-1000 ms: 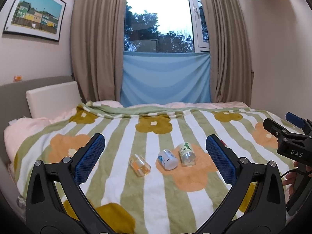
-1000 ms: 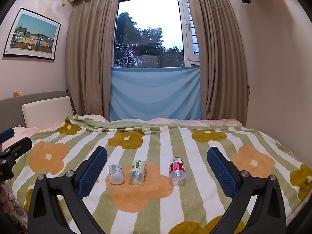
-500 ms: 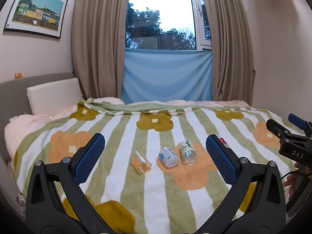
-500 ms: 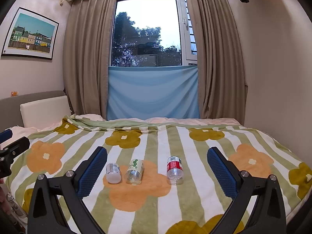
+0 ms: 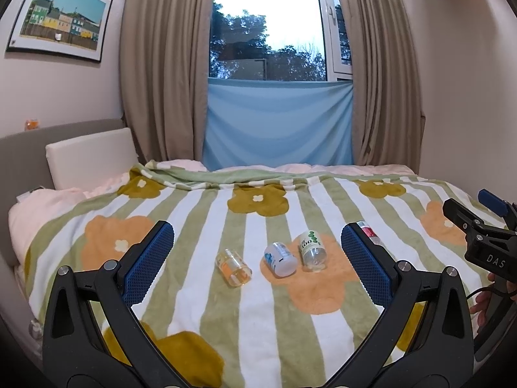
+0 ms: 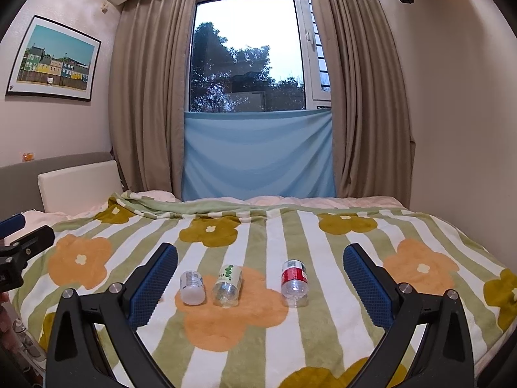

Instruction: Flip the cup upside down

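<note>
Several small clear cups lie on their sides in a row on the striped flower blanket (image 5: pixel 252 317). In the left wrist view I see an orange-labelled cup (image 5: pixel 233 266), a blue-labelled cup (image 5: pixel 279 258), a green-labelled cup (image 5: pixel 311 246) and part of a red-labelled cup (image 5: pixel 366 230) behind the right finger. The right wrist view shows the blue-labelled cup (image 6: pixel 192 287), green-labelled cup (image 6: pixel 228 285) and red-labelled cup (image 6: pixel 293 282). My left gripper (image 5: pixel 257 262) and right gripper (image 6: pixel 260 283) are both open, empty, and held back from the cups.
The bed fills the room's width. A white pillow (image 5: pixel 92 161) and grey headboard stand at the left, curtains (image 6: pixel 148 97) and a window at the back, a wall at the right. The right gripper's body (image 5: pixel 484 242) shows at the left wrist view's right edge.
Both grippers have drifted slightly, so the cups sit a little lower and nearer in the views. Both stay open. The cups have not moved.
</note>
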A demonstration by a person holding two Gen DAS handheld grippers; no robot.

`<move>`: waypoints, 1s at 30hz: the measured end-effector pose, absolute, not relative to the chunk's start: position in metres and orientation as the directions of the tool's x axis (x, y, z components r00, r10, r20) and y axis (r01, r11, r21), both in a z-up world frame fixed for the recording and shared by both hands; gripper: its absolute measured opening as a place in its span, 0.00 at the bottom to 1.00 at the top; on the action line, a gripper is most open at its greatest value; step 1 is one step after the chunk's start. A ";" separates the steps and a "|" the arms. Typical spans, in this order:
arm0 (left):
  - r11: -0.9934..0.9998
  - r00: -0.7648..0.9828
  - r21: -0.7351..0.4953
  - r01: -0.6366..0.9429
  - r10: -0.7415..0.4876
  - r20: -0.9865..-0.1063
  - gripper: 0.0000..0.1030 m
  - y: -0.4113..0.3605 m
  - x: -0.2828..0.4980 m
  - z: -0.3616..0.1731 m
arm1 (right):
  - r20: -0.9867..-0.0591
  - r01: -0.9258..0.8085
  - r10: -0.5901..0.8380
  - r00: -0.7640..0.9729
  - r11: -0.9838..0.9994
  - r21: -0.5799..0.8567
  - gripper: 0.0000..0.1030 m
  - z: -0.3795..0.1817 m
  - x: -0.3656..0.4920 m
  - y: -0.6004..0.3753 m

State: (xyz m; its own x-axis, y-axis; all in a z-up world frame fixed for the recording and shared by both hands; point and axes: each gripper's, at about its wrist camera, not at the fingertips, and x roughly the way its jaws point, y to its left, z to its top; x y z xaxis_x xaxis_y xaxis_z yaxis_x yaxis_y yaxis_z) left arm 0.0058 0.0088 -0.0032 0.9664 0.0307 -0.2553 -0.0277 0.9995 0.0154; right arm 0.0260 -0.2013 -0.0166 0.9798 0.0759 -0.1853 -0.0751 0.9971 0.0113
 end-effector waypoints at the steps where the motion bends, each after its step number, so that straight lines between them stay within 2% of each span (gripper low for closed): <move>1: 1.000 0.966 0.015 -0.027 0.029 -0.257 1.00 0.009 0.006 -0.003 | -0.183 -0.075 0.075 0.980 0.997 0.008 1.00 -0.017 0.025 -0.201; 4: 0.999 0.957 0.020 -0.031 0.036 -0.287 1.00 0.010 0.019 -0.001 | -0.183 -0.081 0.081 0.980 0.997 0.004 1.00 -0.018 0.026 -0.199; 11: 0.997 0.873 -0.034 -0.072 0.047 -0.485 1.00 0.047 0.131 -0.005 | -0.211 -0.112 0.114 0.971 0.993 0.025 1.00 -0.025 0.044 -0.204; 17: 0.992 0.731 -0.052 -0.119 0.052 -0.681 1.00 0.077 0.235 -0.062 | -0.272 -0.141 0.137 0.953 0.990 0.004 1.00 -0.041 0.071 -0.202; 23: 0.970 0.534 -0.146 -0.195 -0.020 -0.845 1.00 0.104 0.305 -0.134 | -0.323 -0.182 0.172 0.931 0.983 -0.001 1.00 -0.062 0.095 -0.199; 27: 0.959 0.426 -0.148 -0.240 -0.033 -0.904 1.00 0.110 0.337 -0.169 | -0.337 -0.227 0.217 0.916 0.974 0.008 1.00 -0.077 0.105 -0.196; 30: 0.963 0.361 -0.109 -0.248 -0.013 -0.933 0.96 0.112 0.355 -0.189 | -0.373 -0.250 0.233 0.898 0.968 0.003 1.00 -0.092 0.117 -0.190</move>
